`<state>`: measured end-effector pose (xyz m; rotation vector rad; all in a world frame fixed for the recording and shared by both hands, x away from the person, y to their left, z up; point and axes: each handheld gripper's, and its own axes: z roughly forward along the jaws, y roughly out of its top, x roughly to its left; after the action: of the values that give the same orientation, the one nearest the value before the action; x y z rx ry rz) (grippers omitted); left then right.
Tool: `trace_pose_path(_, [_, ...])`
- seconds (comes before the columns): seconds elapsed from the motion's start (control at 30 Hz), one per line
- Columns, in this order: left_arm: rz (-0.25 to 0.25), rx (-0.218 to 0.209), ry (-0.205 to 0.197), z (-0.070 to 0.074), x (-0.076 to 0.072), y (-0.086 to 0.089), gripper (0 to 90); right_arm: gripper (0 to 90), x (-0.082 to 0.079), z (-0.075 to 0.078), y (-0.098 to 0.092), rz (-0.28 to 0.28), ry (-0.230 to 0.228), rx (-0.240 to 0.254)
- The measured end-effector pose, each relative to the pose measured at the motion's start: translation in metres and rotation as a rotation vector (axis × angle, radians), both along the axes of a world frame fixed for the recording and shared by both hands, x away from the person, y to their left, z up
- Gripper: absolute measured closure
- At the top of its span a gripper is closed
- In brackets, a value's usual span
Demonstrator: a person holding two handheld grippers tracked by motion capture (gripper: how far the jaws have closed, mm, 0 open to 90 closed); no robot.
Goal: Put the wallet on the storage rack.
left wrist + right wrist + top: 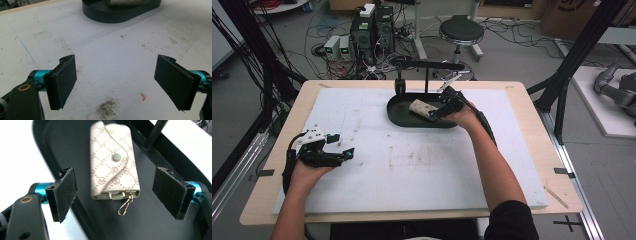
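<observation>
Jaws of the right gripper (113, 195) are standing wide apart, pads clear of the pouch (113, 162) lying flat in the black tray (62, 142). The pouch's gold clip (124, 206) is dangling toward the gripper, so a careless pass could snag it and drag the pouch. Monogram print is covering the pouch; its letters are too small to read. Left gripper (116, 82) is idling open over the foam mat (112, 55).
</observation>
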<state>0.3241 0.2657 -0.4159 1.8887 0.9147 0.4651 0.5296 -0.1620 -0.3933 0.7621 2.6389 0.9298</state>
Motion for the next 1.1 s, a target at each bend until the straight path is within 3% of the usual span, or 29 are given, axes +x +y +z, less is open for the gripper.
trace_pose_path(0.2, [-0.008, -0.005, -0.005, 0.002, 0.0, -0.003, 18.1, 20.3, -0.015, 0.017, -0.004, 0.005, 0.0, 0.007])
trace_pose_path(0.3, [-0.011, -0.006, -0.005, 0.002, 0.001, -0.004, 18.1, 20.4, -0.026, 0.019, -0.011, -0.009, -0.042, 0.059])
trace_pose_path(0.37, [-0.014, -0.008, -0.006, 0.002, 0.002, -0.005, 18.1, 20.4, -0.033, 0.018, -0.016, -0.028, -0.027, 0.09])
trace_pose_path(0.47, [-0.018, -0.006, -0.005, 0.002, 0.003, -0.007, 18.1, 20.4, -0.04, 0.018, -0.02, -0.042, 0.0, 0.064])
trace_pose_path(0.57, [-0.025, -0.008, -0.004, 0.002, 0.005, -0.009, 18.1, 20.4, -0.052, 0.02, -0.029, -0.038, -0.058, 0.107])
trace_pose_path(0.6, [-0.028, -0.007, -0.004, 0.002, 0.006, -0.009, 18.1, 20.4, -0.054, 0.021, -0.032, -0.045, -0.037, 0.099])
trace_pose_path(0.7, [-0.031, -0.007, 0.0, 0.001, 0.007, -0.011, 18.1, 20.4, -0.062, 0.024, -0.038, -0.047, -0.035, 0.093])
trace_pose_path(0.8, [-0.036, -0.007, -0.001, 0.001, 0.009, -0.014, 18.1, 20.4, -0.076, 0.028, -0.047, -0.039, -0.103, 0.157])
trace_pose_path(0.87, [-0.041, -0.007, 0.001, 0.001, 0.01, -0.015, 18.1, 20.4, -0.081, 0.028, -0.051, -0.046, -0.08, 0.153])
trace_pose_path(0.93, [-0.044, -0.004, 0.002, 0.001, 0.01, -0.017, 18.1, 20.4, -0.091, 0.025, -0.057, -0.044, -0.106, 0.198])
trace_pose_path(1.0, [-0.049, -0.003, 0.002, 0.0, 0.011, -0.018, 18.1, 20.4, -0.098, 0.023, -0.061, -0.051, -0.092, 0.188])
trace_pose_path(1.1, [-0.051, -0.005, 0.004, 0.0, 0.012, -0.02, 18.1, 20.4, -0.112, 0.017, -0.071, -0.05, -0.123, 0.245])
